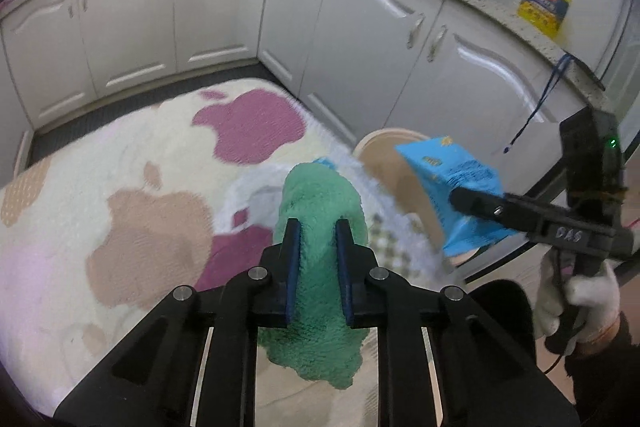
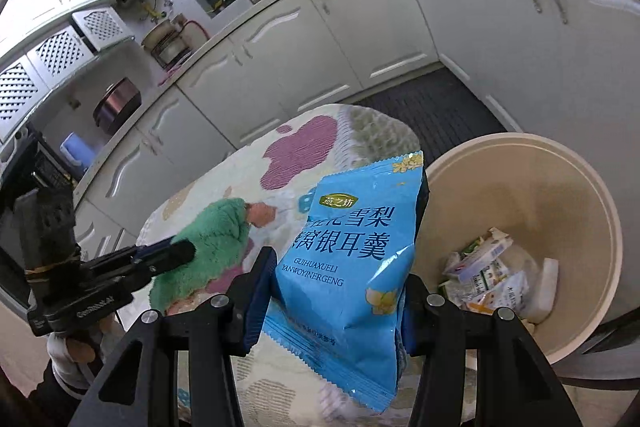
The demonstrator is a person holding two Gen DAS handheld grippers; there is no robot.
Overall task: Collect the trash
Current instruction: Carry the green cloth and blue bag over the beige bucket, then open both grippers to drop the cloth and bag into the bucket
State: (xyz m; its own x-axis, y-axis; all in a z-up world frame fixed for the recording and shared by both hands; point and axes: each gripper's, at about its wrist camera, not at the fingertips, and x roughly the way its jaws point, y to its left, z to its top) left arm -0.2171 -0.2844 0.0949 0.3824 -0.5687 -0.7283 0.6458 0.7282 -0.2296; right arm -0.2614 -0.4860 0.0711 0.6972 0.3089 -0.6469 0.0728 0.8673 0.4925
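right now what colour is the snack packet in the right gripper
Light blue with dark blue lettering, clearest in the right wrist view: snack packet, right gripper.

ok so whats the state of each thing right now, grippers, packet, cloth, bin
left gripper: shut on the green cloth, held above the patterned blanket
green cloth: pinched, hanging limp
right gripper: shut on the blue snack packet
blue snack packet: held upright, crumpled, beside the trash bin, not yet in it
trash bin: open, wrappers at the bottom
patterned blanket: spread flat
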